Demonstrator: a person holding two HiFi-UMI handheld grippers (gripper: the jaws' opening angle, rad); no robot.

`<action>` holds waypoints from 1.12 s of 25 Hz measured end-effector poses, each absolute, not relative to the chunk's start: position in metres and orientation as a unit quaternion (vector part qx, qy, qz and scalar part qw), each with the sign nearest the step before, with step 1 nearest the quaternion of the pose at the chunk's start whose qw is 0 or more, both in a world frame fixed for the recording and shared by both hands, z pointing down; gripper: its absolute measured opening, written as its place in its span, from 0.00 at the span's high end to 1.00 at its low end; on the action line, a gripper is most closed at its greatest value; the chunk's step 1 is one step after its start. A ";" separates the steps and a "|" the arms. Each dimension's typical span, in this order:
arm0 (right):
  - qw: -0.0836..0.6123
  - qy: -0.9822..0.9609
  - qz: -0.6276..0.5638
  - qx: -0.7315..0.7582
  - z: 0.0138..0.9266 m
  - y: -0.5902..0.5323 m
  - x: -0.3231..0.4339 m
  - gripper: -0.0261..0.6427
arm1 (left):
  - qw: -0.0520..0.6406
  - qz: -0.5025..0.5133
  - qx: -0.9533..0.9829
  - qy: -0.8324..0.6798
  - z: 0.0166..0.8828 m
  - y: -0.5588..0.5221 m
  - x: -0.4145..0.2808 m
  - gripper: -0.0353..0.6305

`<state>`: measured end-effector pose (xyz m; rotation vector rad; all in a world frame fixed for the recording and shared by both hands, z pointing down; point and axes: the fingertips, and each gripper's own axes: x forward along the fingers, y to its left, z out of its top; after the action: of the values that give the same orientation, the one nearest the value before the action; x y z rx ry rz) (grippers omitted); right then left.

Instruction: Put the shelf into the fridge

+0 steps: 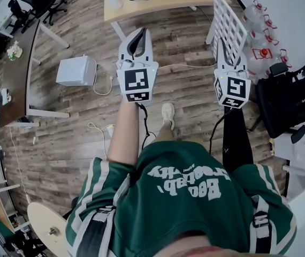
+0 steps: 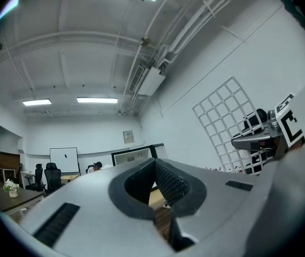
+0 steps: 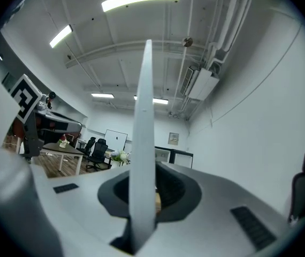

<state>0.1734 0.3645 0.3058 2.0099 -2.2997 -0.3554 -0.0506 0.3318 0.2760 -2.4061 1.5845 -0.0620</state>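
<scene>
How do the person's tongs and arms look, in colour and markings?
The left tongs and right tongs are light grey with black pads; each has a black-and-white marker cube and a black cable. The right arm has a black sleeve; the shirt is green.

White lettering crosses the person's green shirt (image 1: 187,182), upside down to the head camera and too warped to read. The left gripper (image 1: 140,35) and right gripper (image 1: 225,46) carry cubes (image 1: 137,84) printed only with black-and-white square patterns.
</scene>
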 end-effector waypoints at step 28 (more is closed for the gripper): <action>0.054 -0.740 -0.128 0.659 0.315 0.134 0.133 0.89 | 0.120 -0.026 -0.848 0.516 0.294 0.102 -0.066 0.95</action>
<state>0.1328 0.1337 0.3153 2.0009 -2.2465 -0.3887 -0.0659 0.1025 0.2939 -2.4772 1.5095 -0.0770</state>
